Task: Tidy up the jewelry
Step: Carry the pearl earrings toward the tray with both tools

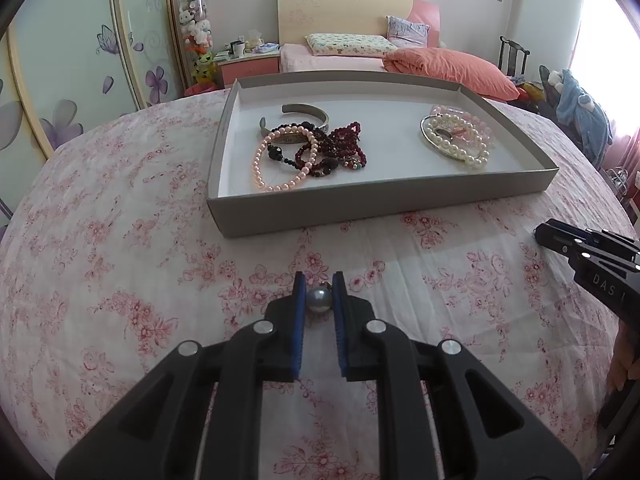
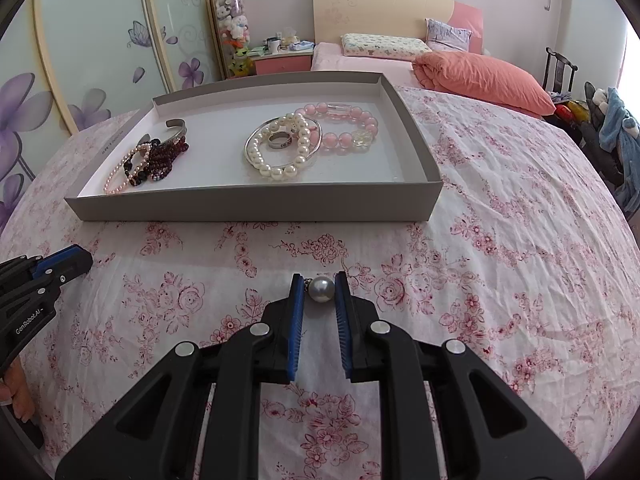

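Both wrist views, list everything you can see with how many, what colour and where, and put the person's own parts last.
Grey cardboard tray: one, white inside, on the floral cloth.
Pink floral tablecloth: one, covers the table.
Pink pearl bracelet: one, tray's left pile.
Dark red bead bracelets: several, tangled in that pile.
Silver cuff bangle: one, behind the pile.
White pearl bracelet: one, tray's right pile.
Pink bead bracelet: one, beside it.
Silver ring: one, inside the white pearls.
Grey pearl: one, pinched in left gripper.
White pearl: one, pinched in right gripper.
Bed with orange quilt: one, background.
Hand: one, lower left.
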{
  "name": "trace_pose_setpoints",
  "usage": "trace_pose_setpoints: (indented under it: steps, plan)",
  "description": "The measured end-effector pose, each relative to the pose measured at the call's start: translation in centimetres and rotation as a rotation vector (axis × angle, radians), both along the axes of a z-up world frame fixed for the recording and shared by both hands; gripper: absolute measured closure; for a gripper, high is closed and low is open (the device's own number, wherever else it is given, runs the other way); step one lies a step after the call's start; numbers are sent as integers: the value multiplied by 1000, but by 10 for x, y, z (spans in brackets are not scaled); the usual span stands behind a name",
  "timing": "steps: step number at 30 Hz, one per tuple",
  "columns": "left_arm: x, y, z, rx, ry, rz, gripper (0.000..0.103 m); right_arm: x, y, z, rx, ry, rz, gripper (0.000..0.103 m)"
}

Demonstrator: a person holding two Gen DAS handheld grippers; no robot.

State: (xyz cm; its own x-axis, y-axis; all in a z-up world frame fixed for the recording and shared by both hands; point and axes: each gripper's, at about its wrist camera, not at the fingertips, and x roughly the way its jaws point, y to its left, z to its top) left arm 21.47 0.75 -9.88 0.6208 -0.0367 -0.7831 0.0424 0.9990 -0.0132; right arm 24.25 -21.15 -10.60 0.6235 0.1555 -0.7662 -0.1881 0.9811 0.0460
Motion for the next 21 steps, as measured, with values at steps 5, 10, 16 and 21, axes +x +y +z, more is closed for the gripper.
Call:
trace_pose_setpoints:
  steps: [5, 10, 16, 21]
  plan:
    - [0, 2, 1, -16, -4, 1, 89, 0, 1, 0, 17, 0, -4, 87]
    - [-12, 7, 15, -63, -77, 24, 89, -15, 0, 22, 85, -107, -5, 87]
    - [-35, -2, 54, -59, -273, 14, 89, -41, 4, 59, 104, -329, 5, 87]
    - [-43, -9, 73, -42, -386, 16, 89, -55, 13, 76, 86, -489, 15, 86]
